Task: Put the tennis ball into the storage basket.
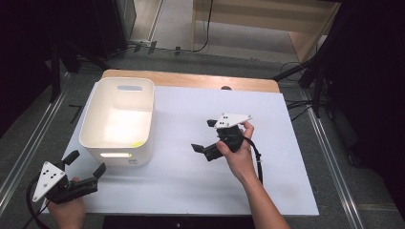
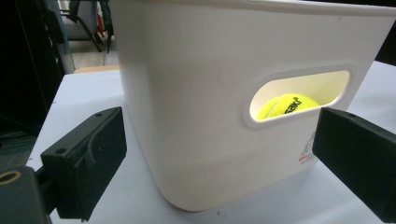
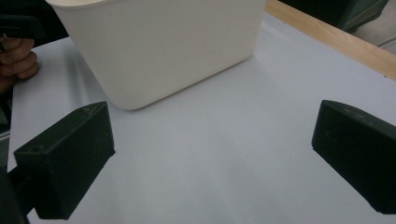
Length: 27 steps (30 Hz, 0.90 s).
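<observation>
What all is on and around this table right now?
bin: one, white, left part of the table, handle slots in its ends
tennis ball: one, yellow-green, inside the bin, seen through the near slot
table: one, white top, wooden far edge
cables: several, black, floor beyond the right edge
left gripper: one, black, fingers open, near the bin's near left corner
right gripper: one, black, fingers open, mid-table, right of the bin

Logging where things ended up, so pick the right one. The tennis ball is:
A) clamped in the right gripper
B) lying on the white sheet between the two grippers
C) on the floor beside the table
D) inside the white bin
D: in the left gripper view, the yellow tennis ball shows through the handle cutout of the white bin, resting inside it.
</observation>
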### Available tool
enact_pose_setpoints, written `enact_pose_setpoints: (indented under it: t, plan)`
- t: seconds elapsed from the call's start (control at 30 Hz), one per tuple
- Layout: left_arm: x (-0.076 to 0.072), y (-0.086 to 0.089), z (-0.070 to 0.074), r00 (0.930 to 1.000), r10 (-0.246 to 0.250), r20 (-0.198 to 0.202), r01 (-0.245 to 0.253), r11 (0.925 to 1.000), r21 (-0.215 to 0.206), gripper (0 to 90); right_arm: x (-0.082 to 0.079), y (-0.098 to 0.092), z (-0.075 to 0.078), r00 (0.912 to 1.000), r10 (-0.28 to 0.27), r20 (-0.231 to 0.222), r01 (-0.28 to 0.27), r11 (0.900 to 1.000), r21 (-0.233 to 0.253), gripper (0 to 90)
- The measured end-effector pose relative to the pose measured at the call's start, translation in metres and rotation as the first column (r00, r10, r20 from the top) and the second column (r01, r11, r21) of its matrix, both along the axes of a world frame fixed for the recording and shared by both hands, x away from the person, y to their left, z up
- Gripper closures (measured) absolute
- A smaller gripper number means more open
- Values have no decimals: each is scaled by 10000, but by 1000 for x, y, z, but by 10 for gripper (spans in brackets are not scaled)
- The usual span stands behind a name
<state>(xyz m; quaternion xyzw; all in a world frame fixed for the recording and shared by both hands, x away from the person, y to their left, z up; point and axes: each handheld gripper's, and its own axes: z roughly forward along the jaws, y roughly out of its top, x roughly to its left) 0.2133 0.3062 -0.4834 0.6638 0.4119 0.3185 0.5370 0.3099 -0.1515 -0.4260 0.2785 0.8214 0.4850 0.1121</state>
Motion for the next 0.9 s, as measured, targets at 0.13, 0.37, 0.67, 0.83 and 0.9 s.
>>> enact_pose_setpoints:
  t: [0.13, 0.37, 0.67, 0.83, 0.9]
  plan:
    - [0, 0, 0, 10000, 11, 3, -11, 10000, 2, 28, -3, -8, -6, 9999, -141, -64, 141, 9999, 73, 0]
    - [0, 0, 0, 10000, 38, -30, -38, 10000, 40, 28, -9, -22, -13, 9993, -376, -45, 377, 9991, 186, 0]
    - [0, -1, 0, 10000, 26, -1, -26, 10000, 70, 28, -16, -38, -19, 9978, -659, 28, 657, 9972, 370, 0]
    - [0, -1, 0, 10000, 36, -22, -35, 9999, 116, 29, -20, -46, -23, 9972, -743, 5, 743, 9964, 417, 0]
    - [0, -1, 0, 10000, 46, -20, -45, 9999, 99, 28, -22, -49, -25, 9967, -814, 0, 813, 9958, 421, 0]
